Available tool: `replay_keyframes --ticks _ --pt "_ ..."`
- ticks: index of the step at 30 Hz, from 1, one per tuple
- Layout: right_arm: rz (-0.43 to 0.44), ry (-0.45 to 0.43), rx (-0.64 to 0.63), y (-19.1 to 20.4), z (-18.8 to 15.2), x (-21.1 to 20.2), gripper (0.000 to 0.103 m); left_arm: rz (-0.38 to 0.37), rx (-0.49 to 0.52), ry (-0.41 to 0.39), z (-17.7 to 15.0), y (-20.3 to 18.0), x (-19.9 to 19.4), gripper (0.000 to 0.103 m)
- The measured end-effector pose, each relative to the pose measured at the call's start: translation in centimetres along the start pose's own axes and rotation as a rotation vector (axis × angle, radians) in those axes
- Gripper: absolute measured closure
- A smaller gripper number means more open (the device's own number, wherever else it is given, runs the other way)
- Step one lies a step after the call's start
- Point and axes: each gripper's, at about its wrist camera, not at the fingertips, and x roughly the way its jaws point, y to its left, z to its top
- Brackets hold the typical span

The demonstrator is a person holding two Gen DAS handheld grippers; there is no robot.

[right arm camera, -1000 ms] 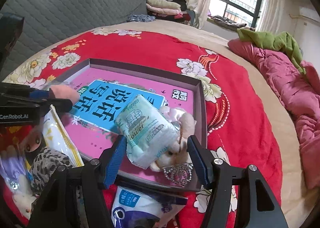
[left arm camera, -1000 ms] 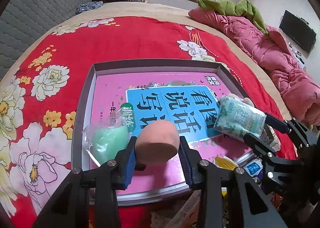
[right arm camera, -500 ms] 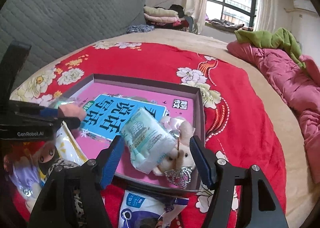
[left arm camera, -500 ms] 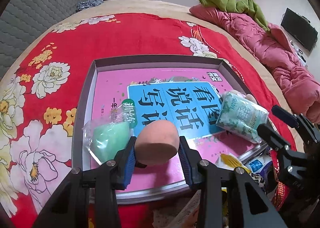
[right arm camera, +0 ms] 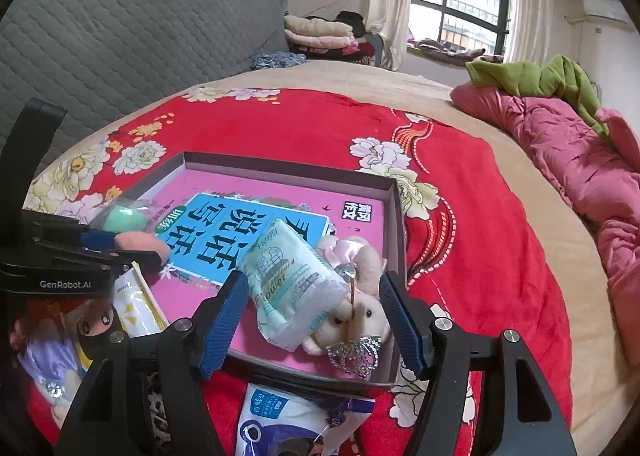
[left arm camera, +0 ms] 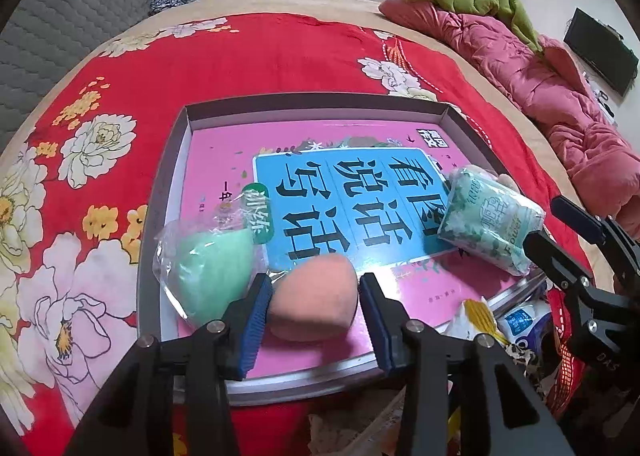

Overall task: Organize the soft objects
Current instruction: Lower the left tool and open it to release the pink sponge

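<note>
— Between your left gripper pads, near edge of the tray: the peach sponge, jaws opening off it
— Right gripper?
— Open wide; tissue pack lies between, slanting far-left

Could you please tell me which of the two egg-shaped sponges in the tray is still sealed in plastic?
The green sponge is; clear wrap covers it. The peach sponge beside it is bare.

Peach sponge in tray
</note>
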Motion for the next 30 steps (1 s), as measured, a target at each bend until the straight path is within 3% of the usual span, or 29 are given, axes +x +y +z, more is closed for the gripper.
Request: replay_keyframes --ticks 30 --pt "-0.013 -0.028 -0.004 0.0 0.1 -0.7 0.030 0.017 -0.057 -0.121 0.2 1.9 -3.7 0.054"
